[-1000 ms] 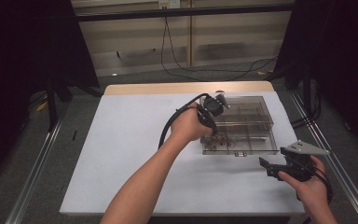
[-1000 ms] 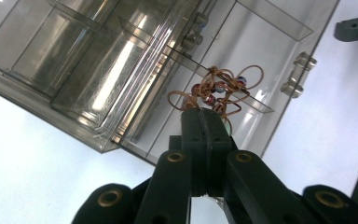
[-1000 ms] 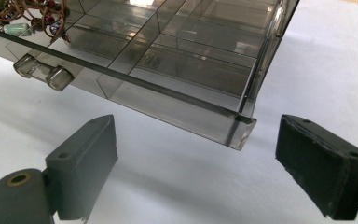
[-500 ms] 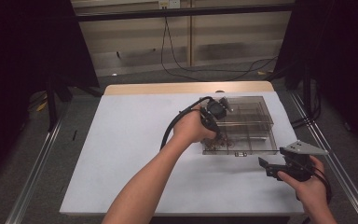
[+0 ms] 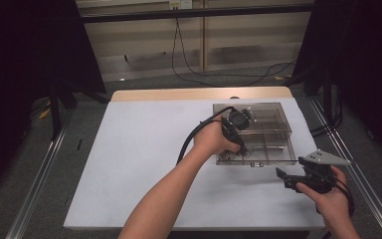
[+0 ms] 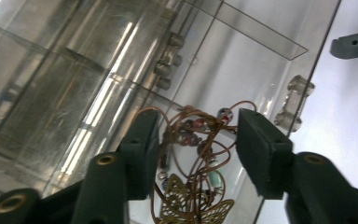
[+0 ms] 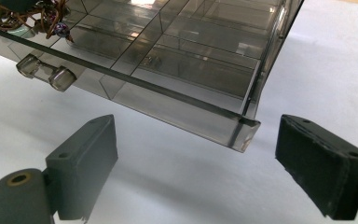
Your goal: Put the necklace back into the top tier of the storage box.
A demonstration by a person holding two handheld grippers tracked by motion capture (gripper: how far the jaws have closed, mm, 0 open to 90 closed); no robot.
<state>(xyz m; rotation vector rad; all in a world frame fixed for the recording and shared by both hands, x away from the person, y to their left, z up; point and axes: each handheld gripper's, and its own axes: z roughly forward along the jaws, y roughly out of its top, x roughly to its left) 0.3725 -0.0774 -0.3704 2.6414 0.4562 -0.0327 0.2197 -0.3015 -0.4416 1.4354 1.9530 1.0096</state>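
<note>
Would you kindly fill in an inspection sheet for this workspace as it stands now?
Surface: white table, wooden strip at its far edge.
Job's things: clear compartment box, lid open; beaded cord necklace lying in a near compartment.
Clutter: nothing seen.
Grippers: left tool has just been opening, jaws either side of the necklace, pads clear of it; right tool open, near the box's corner, holding nothing.
Cables: black cable from left tool; loose cables on the floor.
Surroundings: dark curtains, metal rails.

Tangled copper-wire necklace (image 6: pixel 193 172) with beads and brass butterfly pendant, lying in clear compartment box (image 6: pixel 74 88)
</note>
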